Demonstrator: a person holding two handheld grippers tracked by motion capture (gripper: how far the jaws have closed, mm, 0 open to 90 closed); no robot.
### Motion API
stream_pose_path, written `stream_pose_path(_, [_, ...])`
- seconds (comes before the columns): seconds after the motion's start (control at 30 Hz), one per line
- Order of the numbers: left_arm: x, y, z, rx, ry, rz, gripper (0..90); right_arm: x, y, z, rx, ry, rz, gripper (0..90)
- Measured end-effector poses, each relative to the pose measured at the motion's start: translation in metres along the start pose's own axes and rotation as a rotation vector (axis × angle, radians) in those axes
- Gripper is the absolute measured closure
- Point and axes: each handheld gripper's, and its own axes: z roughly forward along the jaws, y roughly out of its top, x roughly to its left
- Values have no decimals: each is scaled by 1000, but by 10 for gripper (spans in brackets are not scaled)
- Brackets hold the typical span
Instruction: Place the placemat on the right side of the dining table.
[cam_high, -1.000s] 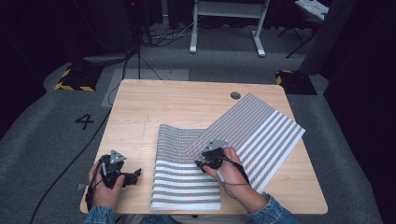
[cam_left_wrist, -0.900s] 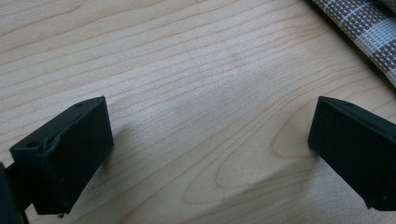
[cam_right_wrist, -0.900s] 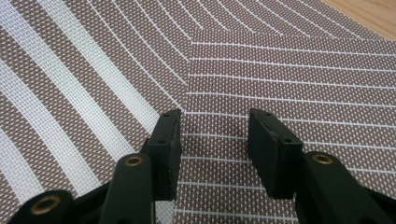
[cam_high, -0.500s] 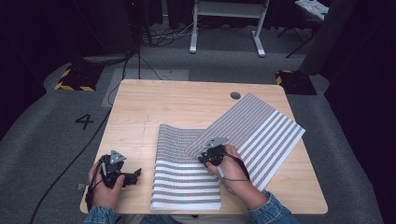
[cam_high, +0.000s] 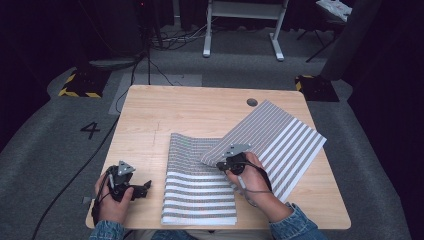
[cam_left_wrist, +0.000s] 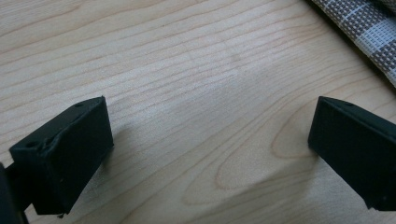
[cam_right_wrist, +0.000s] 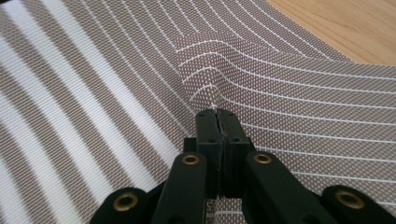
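Note:
Two woven mats with grey and white stripes lie on the wooden table. One mat lies straight near the front edge. The other mat lies slanted at the right, and its left corner overlaps the first. My right gripper has just been closing and is shut on that overlapping edge; in the right gripper view the jaws meet with the finely lined mat pinched between them, above the wide-striped mat. My left gripper rests at the front left, open over bare wood, with a mat edge nearby.
A round cable hole sits near the table's far edge. Beyond the table, the grey floor holds cables, a white stand and yellow-black striped pads. A cable trails from the left gripper off the table's left side.
The right gripper's jaws have closed on the slanted mat's edge, and the hand shifted slightly. The left hand and gripper have stayed put.

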Motion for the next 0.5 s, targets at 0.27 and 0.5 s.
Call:
stream_pose_path(0.27, [0, 0, 0, 1, 0, 0, 1, 1, -14, -37, -19, 41, -50, 894])
stream_pose_path(0.5, [0, 0, 0, 1, 1, 0, 1, 1, -37, -62, -29, 67, -47, 893])
